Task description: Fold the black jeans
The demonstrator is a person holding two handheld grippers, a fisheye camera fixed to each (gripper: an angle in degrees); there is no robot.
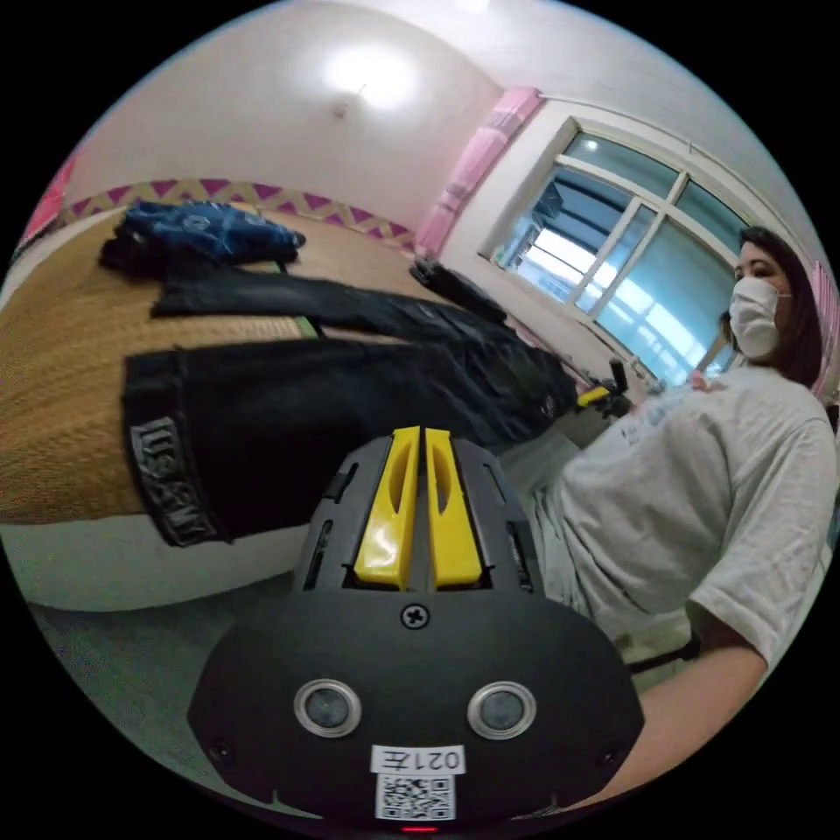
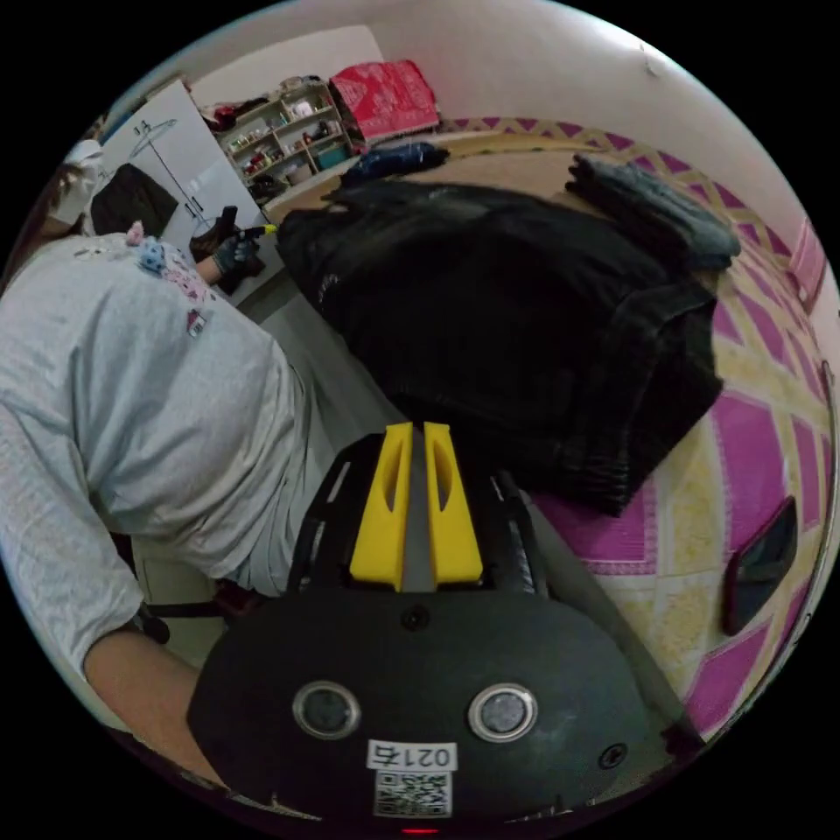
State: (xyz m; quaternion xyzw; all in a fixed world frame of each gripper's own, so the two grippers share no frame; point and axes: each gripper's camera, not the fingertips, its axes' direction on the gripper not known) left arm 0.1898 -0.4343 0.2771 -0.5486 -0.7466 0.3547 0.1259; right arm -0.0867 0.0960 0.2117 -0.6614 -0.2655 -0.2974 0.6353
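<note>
The black jeans (image 1: 350,394) lie spread lengthwise on a straw-matted bed, one hem with a patterned band (image 1: 171,490) near the bed's edge. My left gripper (image 1: 420,433) hovers in front of that leg, its yellow jaws shut with nothing between them. In the right gripper view the waist end of the jeans (image 2: 507,324) lies bunched on a pink and yellow mat. My right gripper (image 2: 418,429) is shut and empty just short of it. The right gripper (image 1: 604,394) shows small at the far end of the jeans, and the left gripper (image 2: 241,245) likewise in the right gripper view.
A person in a white T-shirt (image 1: 700,499) stands beside the bed. A blue clothes pile (image 1: 210,227) lies at the far end. A folded dark garment (image 2: 656,206) and a black phone (image 2: 761,560) rest on the mat. Shelves (image 2: 289,131) stand against the wall.
</note>
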